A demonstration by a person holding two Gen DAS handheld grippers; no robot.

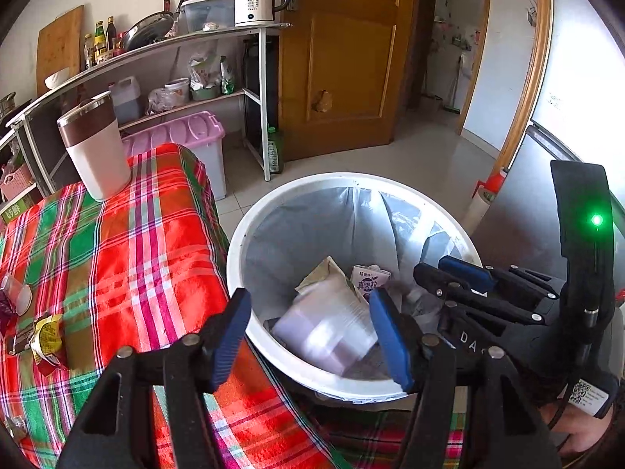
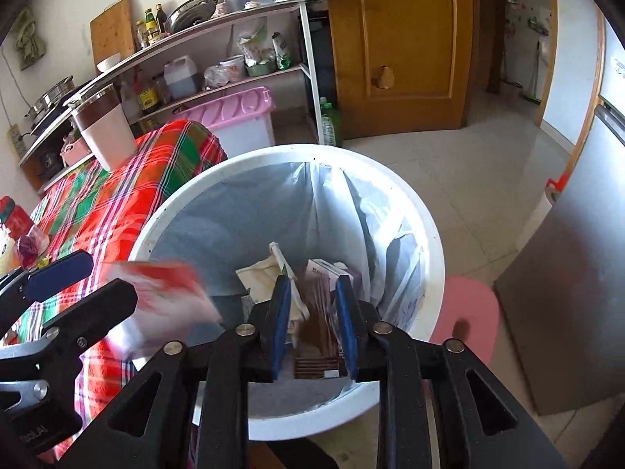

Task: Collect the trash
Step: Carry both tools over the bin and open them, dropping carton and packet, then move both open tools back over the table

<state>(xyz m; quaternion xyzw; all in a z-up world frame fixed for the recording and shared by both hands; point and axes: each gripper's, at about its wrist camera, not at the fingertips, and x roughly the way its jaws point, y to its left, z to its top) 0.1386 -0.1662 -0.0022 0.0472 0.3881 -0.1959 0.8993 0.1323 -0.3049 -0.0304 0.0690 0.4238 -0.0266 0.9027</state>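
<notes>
Trash is partly picked up — some is in the bin and some is not. Down in the bin lie a milk carton, a torn paper bag and a white cup that looks blurry, so I think it is falling. From the right camera the same blurry thing shows red and white, right at the bin's rim beside the left tongs.

More trash waits on the table. A yellow wrapper lies near the left edge, and a clear plastic bit is just behind it. A tall tumbler stands at the far end, but that does not look like trash. So my guess is the job is about half done.

The left gripper hangs over the near rim of the bin, pointing down into it. Its blue fingers are spread wide with nothing between them — it has let go.

The right gripper is also over the bin, a bit to the right, pointing down at the trash inside. Its fingers are close together with a small gap. A brown flat pack shows through the gap, but I cannot tell if it is pinched or just lying in the bin below.
</notes>
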